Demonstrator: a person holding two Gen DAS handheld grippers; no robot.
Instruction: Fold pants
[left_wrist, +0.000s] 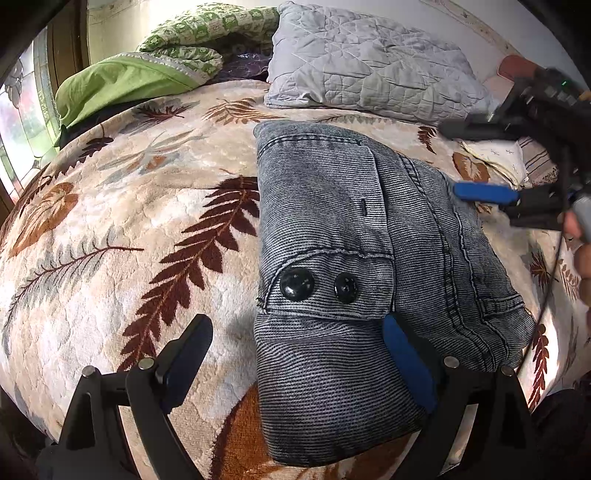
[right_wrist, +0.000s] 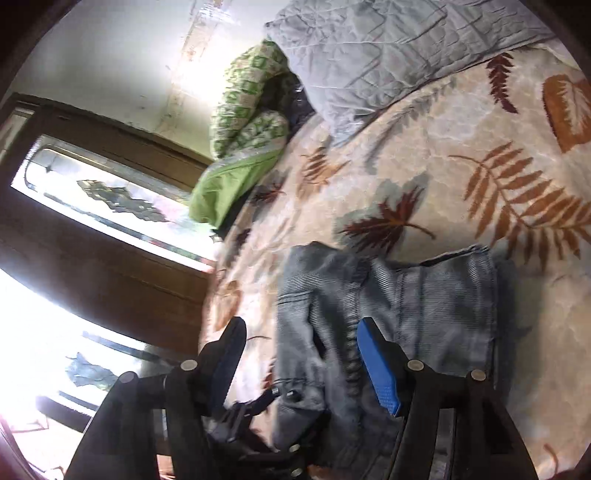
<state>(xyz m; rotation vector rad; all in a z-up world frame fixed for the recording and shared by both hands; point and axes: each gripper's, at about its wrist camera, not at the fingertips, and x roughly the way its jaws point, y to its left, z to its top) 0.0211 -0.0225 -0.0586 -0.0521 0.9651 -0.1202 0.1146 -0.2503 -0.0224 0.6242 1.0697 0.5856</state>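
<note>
The grey-blue denim pants (left_wrist: 354, 266) lie folded in a compact bundle on the leaf-patterned bedspread (left_wrist: 140, 229), two black buttons on top. My left gripper (left_wrist: 295, 354) is open and empty, its fingers either side of the bundle's near left part. My right gripper (left_wrist: 476, 162) shows at the right of the left wrist view, jaws apart, at the bundle's right edge. In the right wrist view the right gripper (right_wrist: 299, 354) is open over the pants (right_wrist: 424, 306), holding nothing; the view is tilted sideways.
A grey quilted pillow (left_wrist: 369, 62) lies at the head of the bed behind the pants. A green blanket (left_wrist: 155, 62) is heaped at the far left. A window (right_wrist: 110, 206) with a dark wooden frame is beside the bed.
</note>
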